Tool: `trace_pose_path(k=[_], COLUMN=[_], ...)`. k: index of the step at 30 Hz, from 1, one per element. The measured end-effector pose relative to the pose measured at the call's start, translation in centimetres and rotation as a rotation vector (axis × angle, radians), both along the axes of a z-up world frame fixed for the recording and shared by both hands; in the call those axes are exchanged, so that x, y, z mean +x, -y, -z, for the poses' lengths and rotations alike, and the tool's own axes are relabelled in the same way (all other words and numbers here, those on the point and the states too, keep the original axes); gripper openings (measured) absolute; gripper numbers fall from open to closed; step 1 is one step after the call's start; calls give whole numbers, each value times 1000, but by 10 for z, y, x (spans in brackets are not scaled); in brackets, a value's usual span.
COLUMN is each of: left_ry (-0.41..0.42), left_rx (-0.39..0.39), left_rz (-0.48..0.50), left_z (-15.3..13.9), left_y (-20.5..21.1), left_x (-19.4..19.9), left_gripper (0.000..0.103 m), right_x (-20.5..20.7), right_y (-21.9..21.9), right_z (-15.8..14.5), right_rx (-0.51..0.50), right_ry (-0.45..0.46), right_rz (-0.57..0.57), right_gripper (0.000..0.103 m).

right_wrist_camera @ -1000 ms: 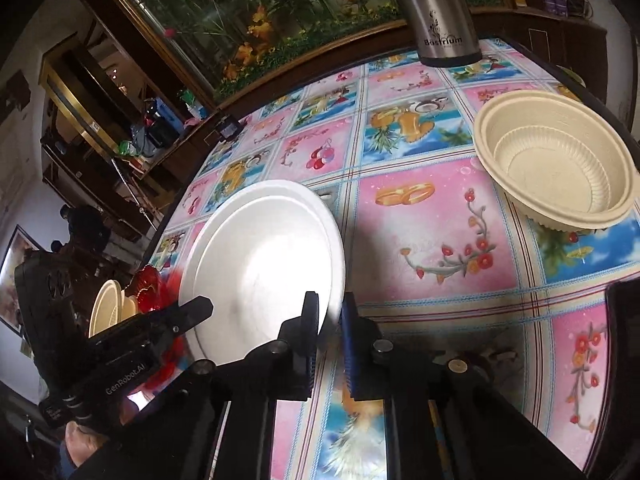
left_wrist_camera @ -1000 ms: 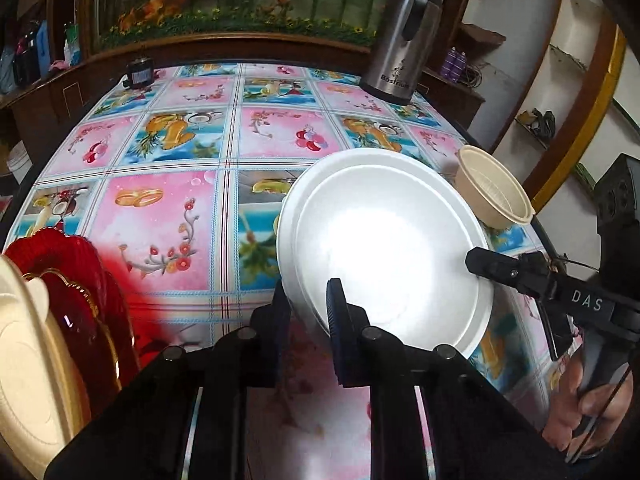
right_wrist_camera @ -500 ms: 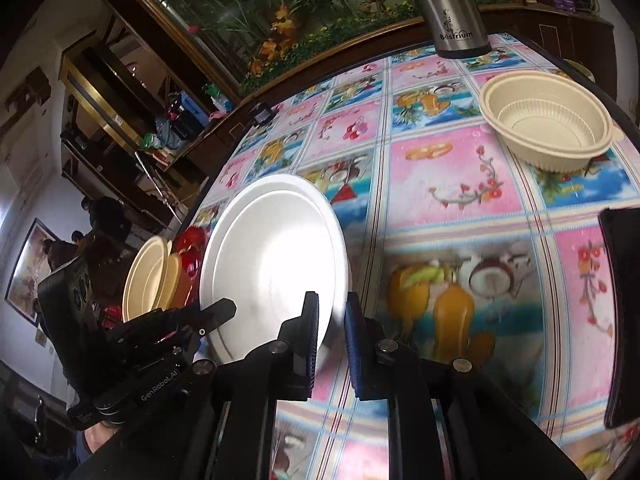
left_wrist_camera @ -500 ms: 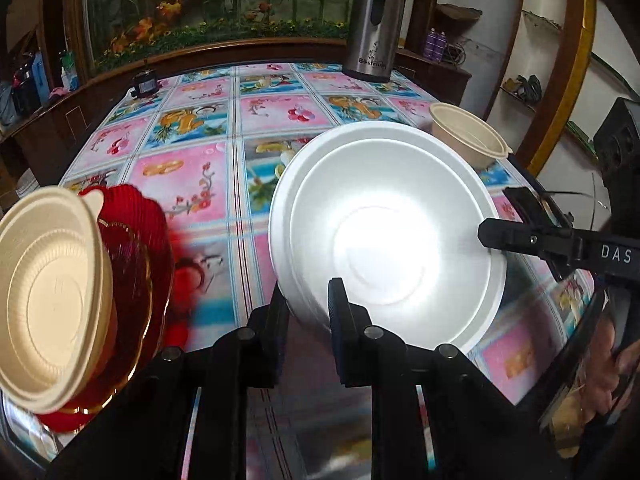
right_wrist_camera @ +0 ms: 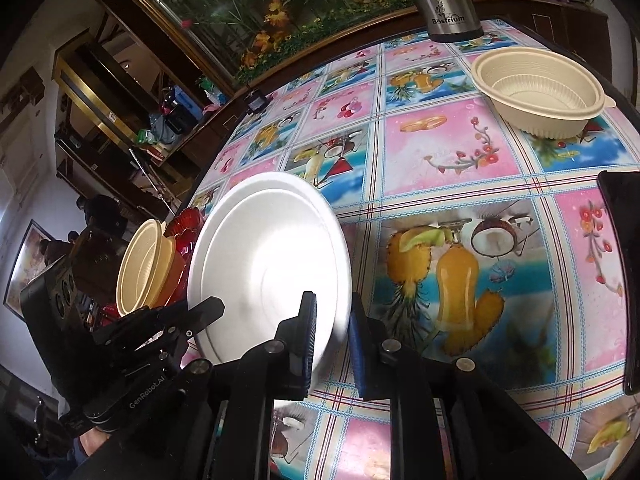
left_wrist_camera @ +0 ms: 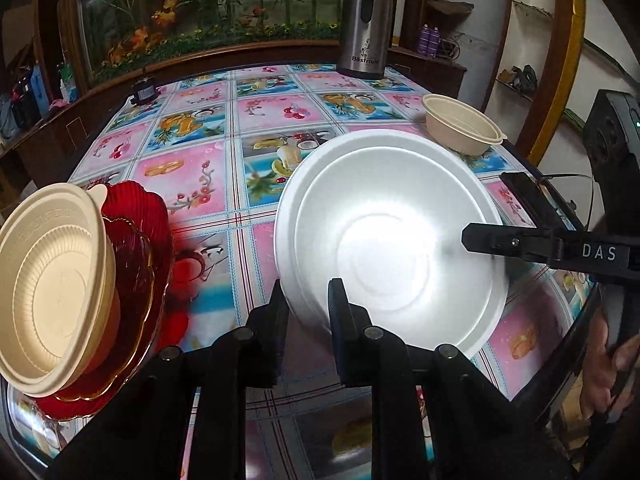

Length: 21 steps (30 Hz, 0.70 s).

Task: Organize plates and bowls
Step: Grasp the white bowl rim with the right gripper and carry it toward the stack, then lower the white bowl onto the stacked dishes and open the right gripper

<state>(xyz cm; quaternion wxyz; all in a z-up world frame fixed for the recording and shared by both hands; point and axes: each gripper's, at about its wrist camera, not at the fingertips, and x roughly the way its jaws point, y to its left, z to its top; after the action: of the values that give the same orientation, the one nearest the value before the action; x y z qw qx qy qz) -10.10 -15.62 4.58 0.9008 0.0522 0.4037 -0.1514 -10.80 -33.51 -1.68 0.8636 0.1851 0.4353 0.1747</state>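
A large white plate (left_wrist_camera: 388,236) is held tilted above the table. My left gripper (left_wrist_camera: 306,300) is shut on its near-left rim. My right gripper (right_wrist_camera: 332,320) is shut on the plate's (right_wrist_camera: 268,268) opposite rim; it shows in the left wrist view (left_wrist_camera: 480,240) at the right. A cream bowl (left_wrist_camera: 52,280) stands on edge against a red glass plate (left_wrist_camera: 140,248) at the left; both also show in the right wrist view, bowl (right_wrist_camera: 140,264) and red plate (right_wrist_camera: 186,224). A second cream bowl (left_wrist_camera: 462,128) (right_wrist_camera: 540,88) sits upright at the table's far right.
A steel thermos jug (left_wrist_camera: 366,36) (right_wrist_camera: 448,4) stands at the table's far edge. A small dark object (left_wrist_camera: 143,90) sits far left. The table has a fruit-print oilcloth (left_wrist_camera: 192,168). A black phone-like slab (right_wrist_camera: 622,280) lies at the right edge.
The white plate has been lifted and drawn back toward me with both grippers on it. The cream bowl and red plate at the left have come into fuller view.
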Motion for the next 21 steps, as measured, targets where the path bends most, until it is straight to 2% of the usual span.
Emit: trace_pose_path(k=[21], left_ry=[77], left_rx=[24], left_rz=[-1], left_z=[-11], left_y=[0], left_x=[-8], left_gripper=[17], right_x=[-4], right_y=[-6], right_z=[-7], right_rx=[-20], right_ry=[28], right_rz=[7], right_gripper=[15])
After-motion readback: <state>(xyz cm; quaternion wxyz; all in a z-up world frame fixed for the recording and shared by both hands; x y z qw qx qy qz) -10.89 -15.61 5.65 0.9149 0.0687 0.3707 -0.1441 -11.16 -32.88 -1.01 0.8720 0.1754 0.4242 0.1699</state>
